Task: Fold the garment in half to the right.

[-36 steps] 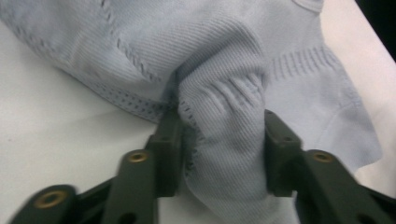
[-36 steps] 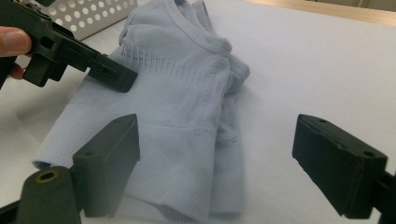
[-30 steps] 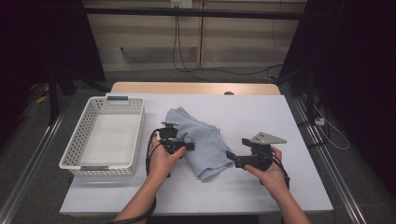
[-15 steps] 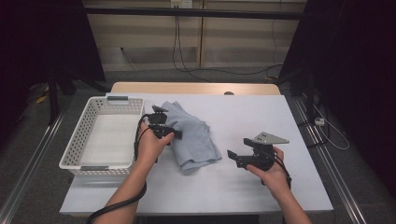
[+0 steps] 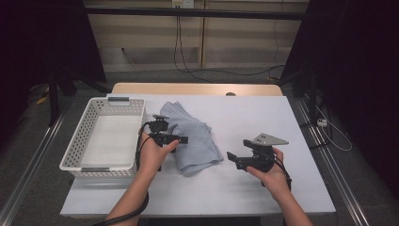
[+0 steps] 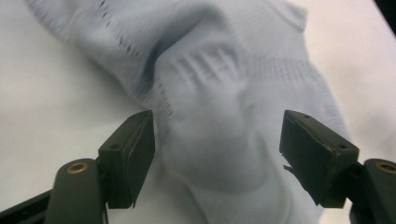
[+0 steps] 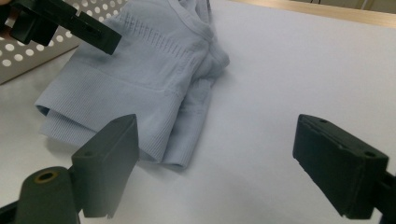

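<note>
A second ago the left gripper (image 5: 182, 140) sat at the middle of the pale blue garment (image 5: 195, 139), nearer the right side of the desk (image 5: 263, 188). Since then the garment has been drawn toward the white basket (image 5: 75, 155), its near end swinging round. The left gripper's jaws have just been opening and now stand apart, the cloth loose between them.

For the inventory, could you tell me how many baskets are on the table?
1: the white basket sits at the table's left edge, left of the blue garment.
</note>
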`<state>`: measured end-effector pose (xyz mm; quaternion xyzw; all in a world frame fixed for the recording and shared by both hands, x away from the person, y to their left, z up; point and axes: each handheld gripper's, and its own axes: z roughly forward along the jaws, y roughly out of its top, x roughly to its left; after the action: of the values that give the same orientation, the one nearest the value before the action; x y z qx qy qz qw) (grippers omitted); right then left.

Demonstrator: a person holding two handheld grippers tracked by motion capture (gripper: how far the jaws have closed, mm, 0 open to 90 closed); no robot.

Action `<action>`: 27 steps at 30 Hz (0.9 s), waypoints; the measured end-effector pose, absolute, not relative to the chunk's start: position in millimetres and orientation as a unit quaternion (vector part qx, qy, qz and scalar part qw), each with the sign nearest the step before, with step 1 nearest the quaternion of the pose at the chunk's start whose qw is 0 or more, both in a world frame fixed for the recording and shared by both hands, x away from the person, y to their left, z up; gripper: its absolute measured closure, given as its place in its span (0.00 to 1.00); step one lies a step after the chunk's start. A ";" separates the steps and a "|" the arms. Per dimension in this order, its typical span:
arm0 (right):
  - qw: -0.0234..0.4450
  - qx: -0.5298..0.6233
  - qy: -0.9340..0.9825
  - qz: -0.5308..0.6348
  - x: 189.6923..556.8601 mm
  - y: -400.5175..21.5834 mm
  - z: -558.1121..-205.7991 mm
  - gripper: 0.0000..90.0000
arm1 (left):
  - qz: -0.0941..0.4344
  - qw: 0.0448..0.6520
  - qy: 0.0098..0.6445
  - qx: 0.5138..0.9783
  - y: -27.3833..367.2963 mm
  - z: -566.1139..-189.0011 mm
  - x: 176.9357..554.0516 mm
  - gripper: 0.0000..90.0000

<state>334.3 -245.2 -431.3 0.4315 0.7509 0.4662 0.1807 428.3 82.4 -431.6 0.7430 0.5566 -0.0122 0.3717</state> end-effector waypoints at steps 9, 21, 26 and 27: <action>0.183 0.425 0.751 0.471 334.7 -243.2 -429.4 0.14 | -0.043 0.373 0.567 0.733 72.6 -450.8 423.3 0.46; 0.178 0.432 0.746 0.475 332.3 -247.7 -429.7 0.12 | -0.045 0.360 0.578 0.731 67.6 -449.3 427.5 0.76; 0.181 0.432 0.749 0.468 331.1 -249.1 -431.1 0.11 | -0.051 0.356 0.574 0.736 67.8 -441.9 429.8 0.81; 0.181 0.433 0.748 0.469 330.8 -249.2 -430.7 0.11 | -0.052 0.357 0.574 0.735 67.8 -440.8 429.7 0.81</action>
<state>330.8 -249.2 -430.7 0.4333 0.7480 0.4689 0.1813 429.7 67.8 -440.8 0.7351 0.5738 -0.0523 0.3573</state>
